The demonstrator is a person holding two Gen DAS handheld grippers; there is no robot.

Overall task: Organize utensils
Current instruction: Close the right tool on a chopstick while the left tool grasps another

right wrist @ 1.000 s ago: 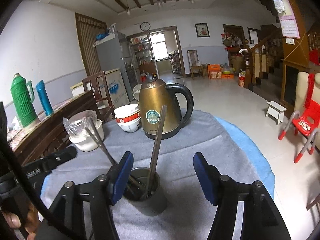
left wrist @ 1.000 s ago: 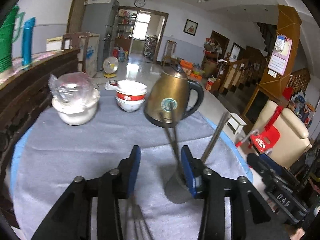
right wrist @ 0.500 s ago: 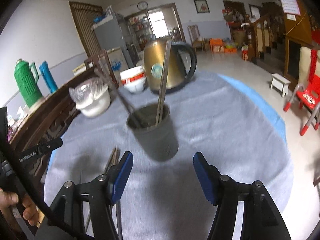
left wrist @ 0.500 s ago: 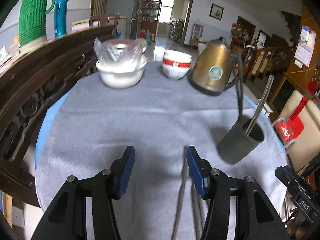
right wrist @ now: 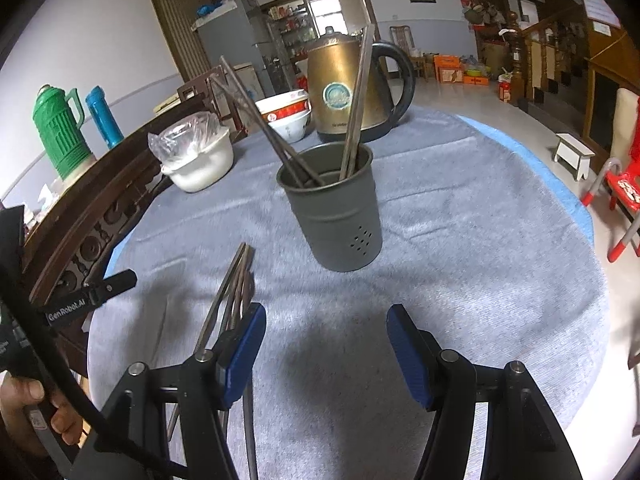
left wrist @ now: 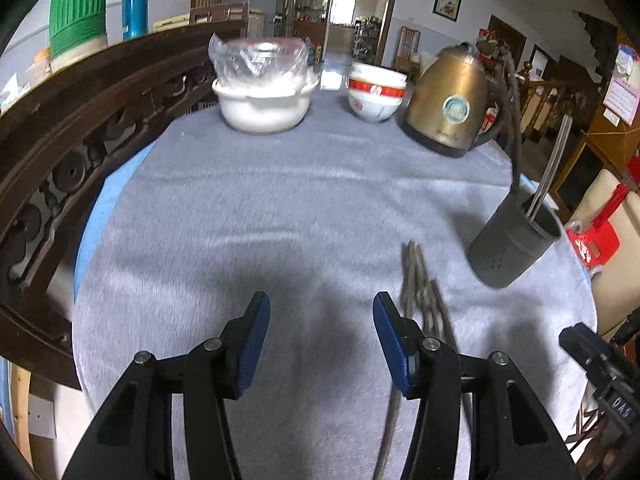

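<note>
A dark grey utensil holder (right wrist: 336, 216) stands upright on the grey tablecloth (right wrist: 460, 240), with several metal chopsticks (right wrist: 356, 100) leaning in it. It shows at the right of the left wrist view, holder (left wrist: 512, 244). Loose chopsticks (left wrist: 420, 292) lie in a bundle on the cloth, just right of my left gripper's right finger. In the right wrist view the same chopsticks (right wrist: 234, 288) run under my left finger. My left gripper (left wrist: 322, 340) is open over bare cloth. My right gripper (right wrist: 326, 354) is open, short of the holder, nothing between its pads.
A brass kettle (right wrist: 352, 88), stacked bowls (left wrist: 376, 92) and a white pot covered in plastic wrap (left wrist: 264, 100) stand at the table's far side. A carved wooden bench back (left wrist: 80, 128) runs along the left. A red chair (right wrist: 624, 188) is off the right edge.
Both grippers have come down and tipped toward the table. The holder, close by the fingers a second ago, now stands farther ahead, and the loose chopsticks have come into view.
</note>
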